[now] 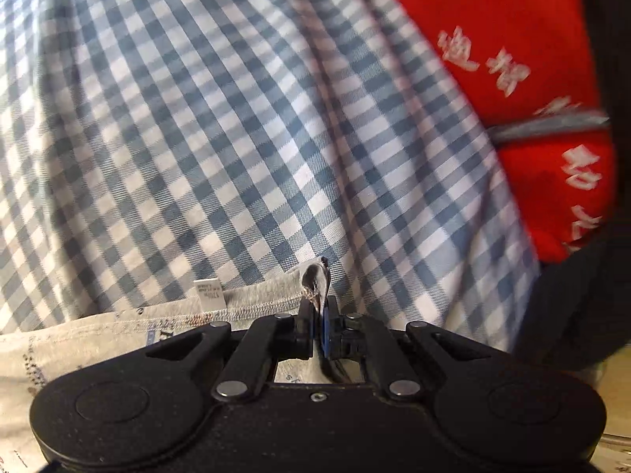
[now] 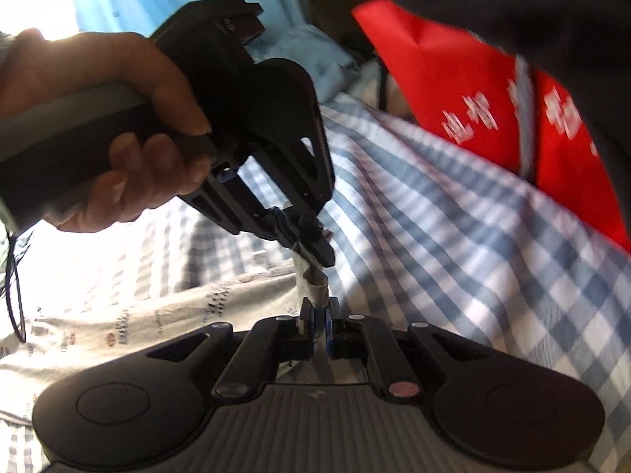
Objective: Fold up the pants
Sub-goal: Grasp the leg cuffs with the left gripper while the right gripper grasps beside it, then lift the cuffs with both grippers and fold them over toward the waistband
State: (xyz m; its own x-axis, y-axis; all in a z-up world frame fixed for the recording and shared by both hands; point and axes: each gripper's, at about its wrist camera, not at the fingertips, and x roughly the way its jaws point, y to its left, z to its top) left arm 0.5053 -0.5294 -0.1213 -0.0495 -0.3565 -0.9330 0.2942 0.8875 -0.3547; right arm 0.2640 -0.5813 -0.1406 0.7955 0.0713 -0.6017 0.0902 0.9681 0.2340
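Two grippers clamped on grey pants [image 1: 252, 307], left gripper [image 1: 319, 315], right gripper [image 2: 318, 315], blue-checked sheet [image 1: 221, 126] beneath, red vest [image 1: 512, 79] beside.

Ahead of the black left gripper [image 1: 319, 317] spreads a blue-and-white gingham sheet [image 1: 221, 126]. The pants [image 1: 98, 335] at its fingertips are pale grey with small dark printed lettering and a white label [image 1: 210, 295]. To its right, a red garment [image 1: 512, 79] bears white characters.
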